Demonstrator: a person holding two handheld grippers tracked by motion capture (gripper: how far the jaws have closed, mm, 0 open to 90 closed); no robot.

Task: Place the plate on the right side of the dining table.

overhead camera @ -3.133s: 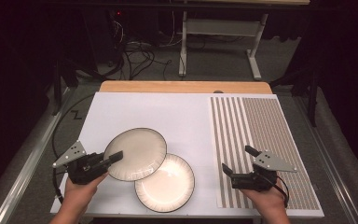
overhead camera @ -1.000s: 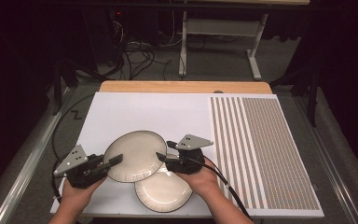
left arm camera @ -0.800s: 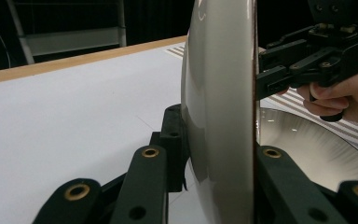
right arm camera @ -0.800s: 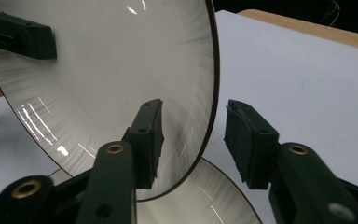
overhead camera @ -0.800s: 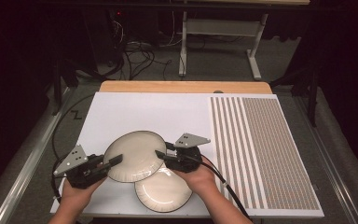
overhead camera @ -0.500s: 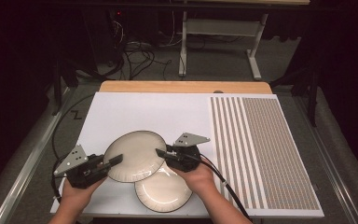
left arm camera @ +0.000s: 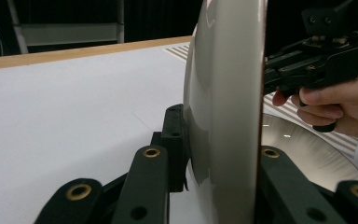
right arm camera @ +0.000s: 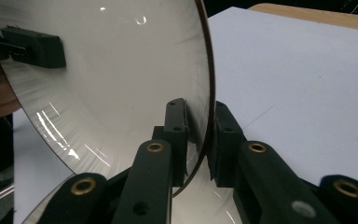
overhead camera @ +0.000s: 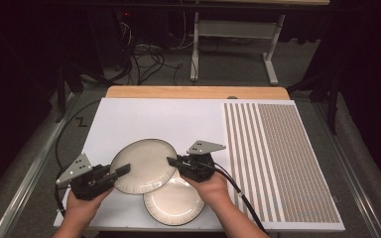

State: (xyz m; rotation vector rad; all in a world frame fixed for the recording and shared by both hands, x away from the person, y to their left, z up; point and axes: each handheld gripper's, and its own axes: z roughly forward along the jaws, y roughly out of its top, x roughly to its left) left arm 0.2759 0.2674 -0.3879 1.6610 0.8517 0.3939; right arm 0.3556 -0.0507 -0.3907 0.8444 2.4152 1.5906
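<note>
A cream plate with a dark rim is held tilted over a second, similar plate that lies flat on the table. My left gripper is shut on the upper plate's left rim; in the left gripper view the plate stands edge-on between the jaws. My right gripper has just been closing on the opposite rim. In the right gripper view the plate sits between the pads, which press on it. The left gripper grips the far edge there.
A striped mat covers the right third of the white table sheet. A wooden edge runs along the back. Cables and a metal stand are on the floor behind.
The right gripper came from the striped mat to the upper plate's right rim and its jaws closed onto it. The left gripper and the plates stayed put.
</note>
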